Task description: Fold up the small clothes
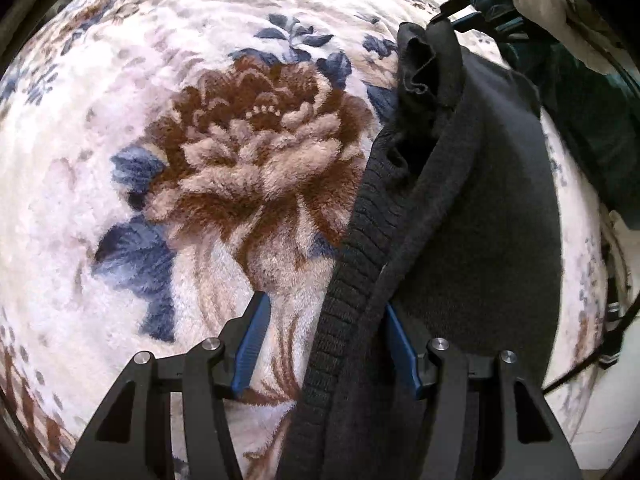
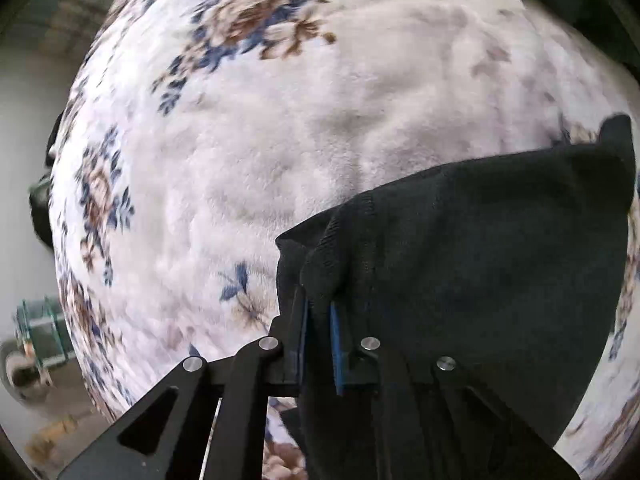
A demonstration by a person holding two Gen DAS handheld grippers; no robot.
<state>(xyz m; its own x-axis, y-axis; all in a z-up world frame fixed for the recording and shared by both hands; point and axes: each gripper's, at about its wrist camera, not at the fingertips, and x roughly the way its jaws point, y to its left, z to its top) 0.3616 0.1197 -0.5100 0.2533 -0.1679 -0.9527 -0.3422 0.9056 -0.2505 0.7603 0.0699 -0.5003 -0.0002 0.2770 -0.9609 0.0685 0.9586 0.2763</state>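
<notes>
A small black knit garment [image 1: 472, 200] with a ribbed hem hangs stretched above a floral fleece blanket [image 1: 224, 128]. My left gripper [image 1: 326, 320] is open; the ribbed edge drapes between its blue pads [image 1: 256, 332] without being pinched. My right gripper [image 2: 318, 320] is shut on a bunched edge of the garment [image 2: 480, 248], which hangs to the right over its fingers. In the left wrist view the right gripper [image 1: 448, 16] shows at the top right, held by a white-gloved hand, pinching the garment's far corner.
The blanket [image 2: 280, 128] covers the whole work surface. Its left edge drops off to a floor with a green cart [image 2: 40, 340]. A dark green sleeve [image 1: 592, 112] of the person is at the right.
</notes>
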